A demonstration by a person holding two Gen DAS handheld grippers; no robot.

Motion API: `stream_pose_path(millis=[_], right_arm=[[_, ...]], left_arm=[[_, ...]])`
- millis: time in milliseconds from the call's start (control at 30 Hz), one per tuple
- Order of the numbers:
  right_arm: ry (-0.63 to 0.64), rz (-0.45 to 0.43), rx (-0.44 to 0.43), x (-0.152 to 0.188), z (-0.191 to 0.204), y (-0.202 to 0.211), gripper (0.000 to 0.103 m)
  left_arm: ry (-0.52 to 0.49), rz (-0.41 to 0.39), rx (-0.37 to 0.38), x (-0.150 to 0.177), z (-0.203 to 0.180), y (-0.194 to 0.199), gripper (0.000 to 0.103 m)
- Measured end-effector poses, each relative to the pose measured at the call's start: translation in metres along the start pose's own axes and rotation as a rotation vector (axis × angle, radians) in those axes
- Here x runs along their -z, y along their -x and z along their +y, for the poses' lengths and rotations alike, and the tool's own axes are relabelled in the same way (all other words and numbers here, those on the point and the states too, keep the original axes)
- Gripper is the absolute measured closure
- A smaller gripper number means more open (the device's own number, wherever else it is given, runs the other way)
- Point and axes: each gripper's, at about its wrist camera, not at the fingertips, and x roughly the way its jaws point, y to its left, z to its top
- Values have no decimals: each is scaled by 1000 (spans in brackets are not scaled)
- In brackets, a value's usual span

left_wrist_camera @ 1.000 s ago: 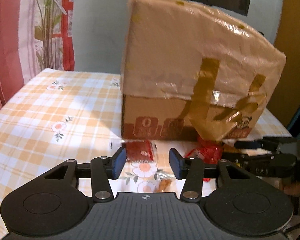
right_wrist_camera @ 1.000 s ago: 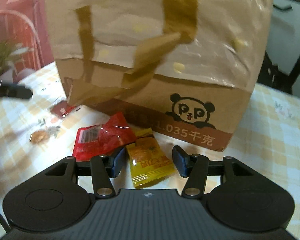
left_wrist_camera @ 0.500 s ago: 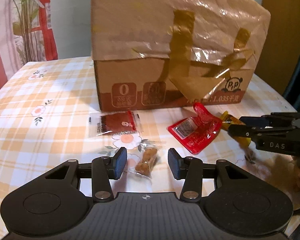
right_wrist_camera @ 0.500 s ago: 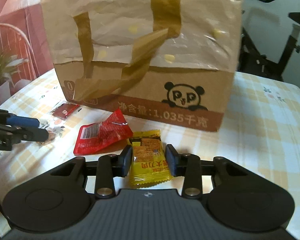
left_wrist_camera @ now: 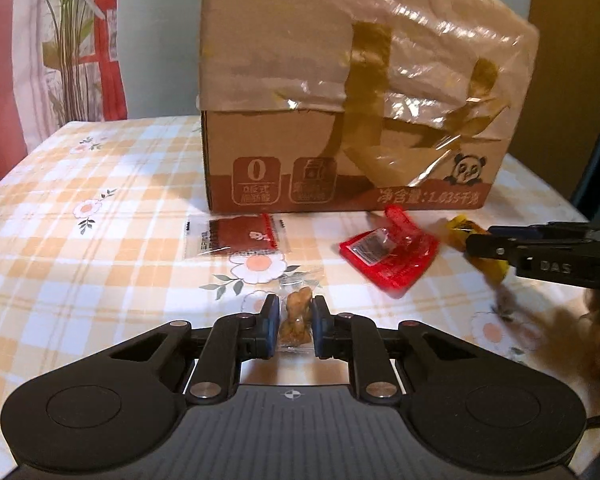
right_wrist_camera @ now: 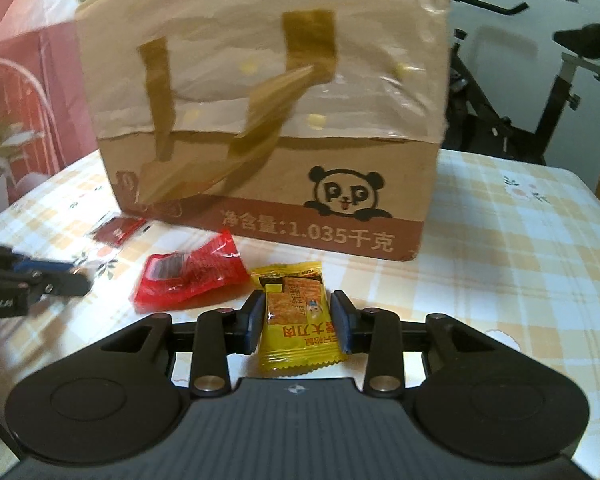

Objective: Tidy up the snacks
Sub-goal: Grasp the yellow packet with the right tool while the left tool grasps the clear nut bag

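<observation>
My left gripper [left_wrist_camera: 295, 320] is shut on a clear packet with a brown snack [left_wrist_camera: 296, 320], low over the checked tablecloth. My right gripper [right_wrist_camera: 298, 316] is shut on a yellow snack packet [right_wrist_camera: 296, 312]; it also shows in the left wrist view [left_wrist_camera: 485, 252]. A red packet [left_wrist_camera: 388, 254] lies between the two grippers, seen too in the right wrist view [right_wrist_camera: 188, 276]. A dark red flat packet [left_wrist_camera: 236, 236] lies in front of the cardboard box [left_wrist_camera: 340, 160], which has a panda print [right_wrist_camera: 346, 194] and loose tape.
The table [left_wrist_camera: 80, 240] has an orange checked cloth with flowers. A plant and red-white curtain [left_wrist_camera: 68, 40] stand behind on the left. An exercise bike [right_wrist_camera: 540, 80] stands beyond the table's far right edge.
My left gripper moved forward and closed on the brown snack packet. My right gripper stays closed on the yellow packet and has lifted it slightly.
</observation>
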Motion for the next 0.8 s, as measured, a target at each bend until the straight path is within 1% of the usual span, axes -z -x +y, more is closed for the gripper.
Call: stream_pose_path(millis=[67, 167, 333, 800], right_arm=[[-7, -7, 2, 0, -1, 2, 65], [-7, -10, 1, 0, -1, 2, 65], [-12, -13, 2, 0, -1, 2, 65], [-32, -26, 12, 1, -5, 4, 65]], left_arm=[[-7, -20, 1, 2, -1, 5, 85], [6, -28, -3, 1, 1, 7, 85], [28, -26, -8, 3, 4, 8, 85], [40, -33, -12, 4, 6, 10, 85]])
